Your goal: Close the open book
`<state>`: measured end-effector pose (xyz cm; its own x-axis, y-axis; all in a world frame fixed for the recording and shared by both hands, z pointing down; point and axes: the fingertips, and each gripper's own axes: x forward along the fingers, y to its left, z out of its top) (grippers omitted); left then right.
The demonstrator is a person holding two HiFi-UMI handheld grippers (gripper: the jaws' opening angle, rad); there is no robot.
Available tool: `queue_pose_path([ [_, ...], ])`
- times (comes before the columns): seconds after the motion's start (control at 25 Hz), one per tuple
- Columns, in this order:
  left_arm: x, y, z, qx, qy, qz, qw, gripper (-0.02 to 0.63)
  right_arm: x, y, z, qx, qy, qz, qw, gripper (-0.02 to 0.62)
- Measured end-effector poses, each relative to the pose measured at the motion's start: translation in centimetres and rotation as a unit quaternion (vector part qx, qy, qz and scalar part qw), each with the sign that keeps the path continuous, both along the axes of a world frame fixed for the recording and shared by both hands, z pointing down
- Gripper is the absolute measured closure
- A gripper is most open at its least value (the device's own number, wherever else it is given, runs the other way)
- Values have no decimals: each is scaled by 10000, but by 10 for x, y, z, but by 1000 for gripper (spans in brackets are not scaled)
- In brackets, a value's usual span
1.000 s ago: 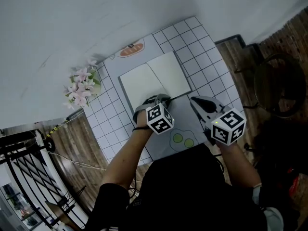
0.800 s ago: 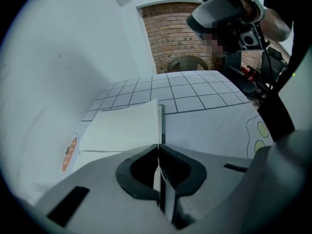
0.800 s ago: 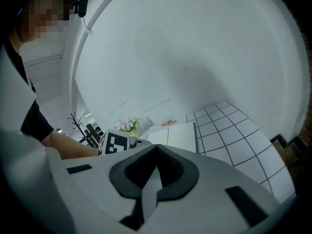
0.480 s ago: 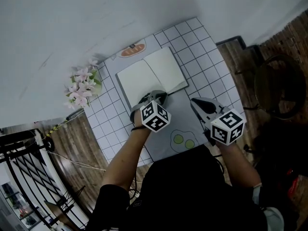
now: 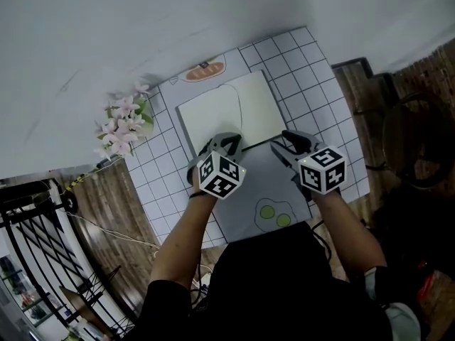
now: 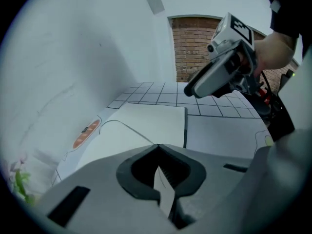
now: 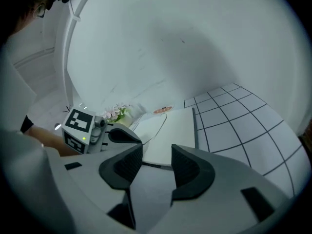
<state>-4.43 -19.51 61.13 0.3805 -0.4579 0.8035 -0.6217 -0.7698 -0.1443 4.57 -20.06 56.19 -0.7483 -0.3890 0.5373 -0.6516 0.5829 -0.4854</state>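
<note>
Left tool [image 5: 226, 143] pinching book page [image 5: 210, 119], right tool [image 5: 284, 143] just opening, empty, checked tablecloth [image 5: 313, 98], white wall [image 5: 106, 27]

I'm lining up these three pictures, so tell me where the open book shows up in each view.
Head view: the open book lies in the upper middle of the picture.
Left gripper view: the book is in the middle, and the left gripper is shut on one page.
Right gripper view: the book is in the middle.
Shared landmark: the orange bread print at the book's far edge.
</note>
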Motion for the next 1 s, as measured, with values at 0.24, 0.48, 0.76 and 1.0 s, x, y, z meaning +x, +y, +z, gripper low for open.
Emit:
queue_pose_path([
  [0.24, 26, 15, 13, -37, -436, 955, 9945, 558, 6, -15, 25, 115, 469, -139, 9987, 408],
  [0.48, 45, 13, 25, -466, -401, 1241, 9904, 450, 16, -27, 44, 59, 801, -278, 9964, 402],
  [0.76, 44, 8, 27, -941, -37, 1220, 9880, 450, 12, -24, 45, -133, 570, -317, 9978, 402],
  [1.0, 31, -3, 26, -950, -300, 1312, 9863, 598, 18, -22, 42, -247, 502, -269, 9981, 402],
])
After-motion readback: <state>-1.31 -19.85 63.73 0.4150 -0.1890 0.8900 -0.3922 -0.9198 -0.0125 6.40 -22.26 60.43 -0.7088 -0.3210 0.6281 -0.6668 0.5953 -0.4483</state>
